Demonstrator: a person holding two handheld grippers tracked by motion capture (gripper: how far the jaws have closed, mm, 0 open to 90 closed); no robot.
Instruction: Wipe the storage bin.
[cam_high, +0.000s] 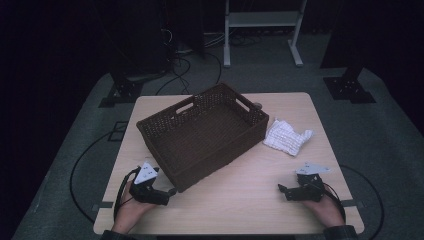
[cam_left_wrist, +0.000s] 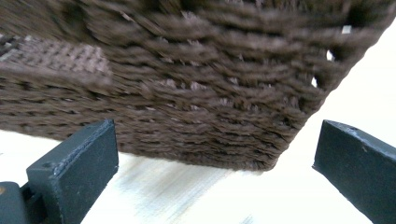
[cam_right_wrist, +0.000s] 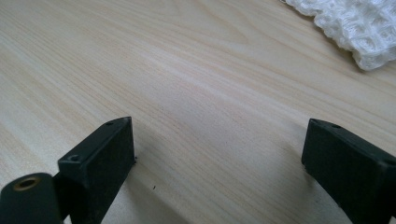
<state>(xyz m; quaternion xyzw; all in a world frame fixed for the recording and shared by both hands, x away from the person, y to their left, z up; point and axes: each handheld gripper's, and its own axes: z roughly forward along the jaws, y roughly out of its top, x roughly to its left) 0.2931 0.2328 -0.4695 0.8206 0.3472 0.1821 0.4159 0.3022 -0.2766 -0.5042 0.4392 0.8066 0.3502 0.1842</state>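
A dark brown woven basket (cam_high: 150, 131) sits on the left half of the light wooden table, turned at an angle, with nothing inside. A crumpled white cloth (cam_high: 287, 136) lies to its right. My left gripper (cam_high: 169, 196) rests near the basket's front corner, open, and its own view looks straight at the woven wall (cam_left_wrist: 196, 93) with the jaws wide apart. My right gripper (cam_high: 283, 190) is low over the table at the front right, open, nothing between its jaws. A corner of the white cloth (cam_right_wrist: 355, 25) shows at the top right of the right gripper view.
The bare wooden table (cam_high: 240, 200) stretches between the two grippers. Beyond the table are a white metal frame (cam_high: 262, 30), dark stands and cables on a grey floor. A small round thing (cam_high: 257, 105) lies behind the basket's far corner.
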